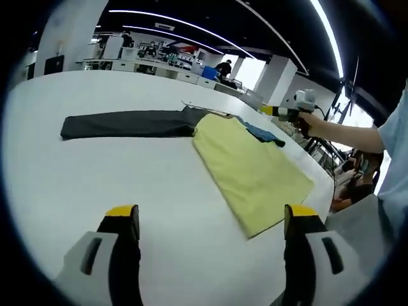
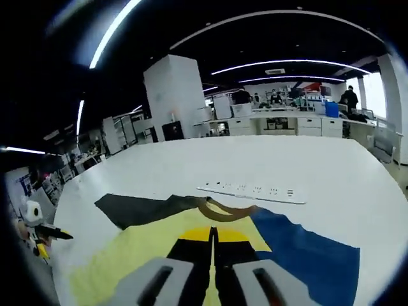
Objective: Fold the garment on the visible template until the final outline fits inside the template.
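**Yellow garment lies on the white table, right jaws clenched over its edge**

In the left gripper view, a long dark grey cloth (image 1: 127,123) lies stretched across the upper left of the large white table (image 1: 95,191). Just right of it, at centre, the pale yellow folded garment (image 1: 252,169) lies flat, slanting toward the lower right, its left corner touching the grey cloth. A small dark blue cloth (image 1: 262,134) peeks out past its upper right edge. The left gripper (image 1: 211,220) rises from the bottom of the frame with its yellow-tipped jaws released and spread wide, nothing between them, hovering short of the garment. At the upper right, a person's hand (image 1: 310,123) holds the other gripper near the garment's far end.

In the right gripper view, the grey cloth (image 2: 143,208) sits at centre left, the yellow garment (image 2: 127,261) fills the lower left, and the blue cloth (image 2: 306,245) spreads to the lower right. The right gripper (image 2: 211,239) has its jaws clenched together over the garment's edge; whether fabric is pinched cannot be told. Beyond it lies a thin white strip (image 2: 252,190) with small dark marks, too small to read.
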Demonstrator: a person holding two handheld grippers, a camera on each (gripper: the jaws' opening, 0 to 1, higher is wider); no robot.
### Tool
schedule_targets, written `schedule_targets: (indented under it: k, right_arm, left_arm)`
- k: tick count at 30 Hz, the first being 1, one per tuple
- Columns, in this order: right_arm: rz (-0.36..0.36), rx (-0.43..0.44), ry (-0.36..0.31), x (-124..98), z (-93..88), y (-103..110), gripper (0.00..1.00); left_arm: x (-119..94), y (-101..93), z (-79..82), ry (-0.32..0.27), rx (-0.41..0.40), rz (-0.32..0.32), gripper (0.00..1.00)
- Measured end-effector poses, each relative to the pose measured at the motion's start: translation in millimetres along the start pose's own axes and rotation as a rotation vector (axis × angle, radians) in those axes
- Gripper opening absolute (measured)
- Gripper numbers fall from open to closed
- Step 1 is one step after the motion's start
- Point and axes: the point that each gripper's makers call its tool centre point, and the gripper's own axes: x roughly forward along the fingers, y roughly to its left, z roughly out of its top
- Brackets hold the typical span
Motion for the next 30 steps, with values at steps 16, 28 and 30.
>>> schedule_targets:
  k: [16, 28, 30]
  right_arm:
    - [-0.063, -0.019, 0.063, -16.7, -38.7, -35.5, 0.13]
    - [-0.086, -0.278, 0.222, -19.1, -84.0, -38.5, 0.26]
    - [-0.080, -0.345, 0.242, -17.7, -89.7, -35.9, 0.24]
  left_arm:
    - [3.5, -1.2, 0.6, -0.002, -0.008, -0.001, 0.91]
    - [1.7, -0.1, -4.0, 0.001, -0.028, 0.006, 0.91]
    - [1.0, 0.1, -4.2, 0.000, -0.030, 0.006, 0.91]
